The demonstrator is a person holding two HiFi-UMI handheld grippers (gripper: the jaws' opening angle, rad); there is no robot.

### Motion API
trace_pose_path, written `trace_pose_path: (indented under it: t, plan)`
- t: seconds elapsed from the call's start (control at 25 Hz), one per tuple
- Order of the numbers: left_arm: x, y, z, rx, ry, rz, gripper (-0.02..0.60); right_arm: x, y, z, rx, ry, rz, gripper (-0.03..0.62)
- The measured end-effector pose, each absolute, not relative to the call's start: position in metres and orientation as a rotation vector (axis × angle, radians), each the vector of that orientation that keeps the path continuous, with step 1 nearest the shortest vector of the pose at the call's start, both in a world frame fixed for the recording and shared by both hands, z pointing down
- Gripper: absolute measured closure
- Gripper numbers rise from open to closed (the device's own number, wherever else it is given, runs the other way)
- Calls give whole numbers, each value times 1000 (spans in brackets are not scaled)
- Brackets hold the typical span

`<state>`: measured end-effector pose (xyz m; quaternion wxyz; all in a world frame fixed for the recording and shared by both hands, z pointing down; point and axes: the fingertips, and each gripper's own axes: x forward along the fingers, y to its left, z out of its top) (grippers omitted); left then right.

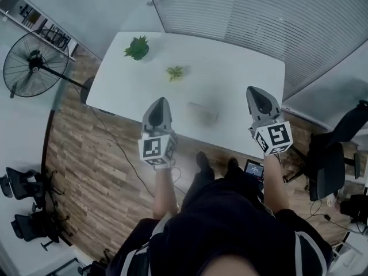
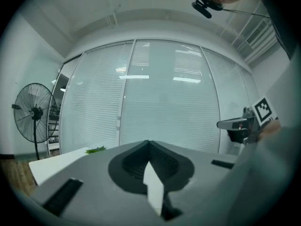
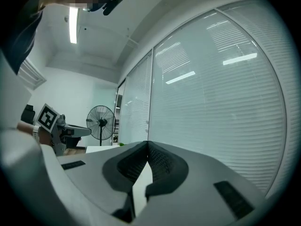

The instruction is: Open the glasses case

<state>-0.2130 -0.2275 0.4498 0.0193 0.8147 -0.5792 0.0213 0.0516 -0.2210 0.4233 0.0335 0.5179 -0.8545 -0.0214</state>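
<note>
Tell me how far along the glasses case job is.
Done: nothing visible. In hand: left gripper and right gripper are both shut and empty, near the white table's front edge. A blurred dark patch on it may be the case; I cannot tell. Left: reach it, grip it, open it.

Head view: sits above the person and faces steeply down. It is wide and distant, taking in the whole white tabletop (image 1: 230, 68), the standing fan (image 1: 31, 65) and the blinded glass wall (image 1: 259, 22).
Left gripper view: rides on the left gripper (image 1: 161, 100) at the tabletop's near edge. It faces level along its own jaws, which fill the lower frame at close range, squarely towards the glass wall.
Right gripper view: rides on the right gripper (image 1: 251, 89), also level, and meets the same wall obliquely.
Shared field: all three views hold the fan, the glass wall and part of the tabletop. Each gripper view catches the other gripper at its side edge.
</note>
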Motion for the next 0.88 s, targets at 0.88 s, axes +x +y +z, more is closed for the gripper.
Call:
trace_pose_path:
  t: [0.88]
  plan:
    - [-192,-219,443,2511,-1875,143,583,38,-252,465,1370,-2667,-119,464]
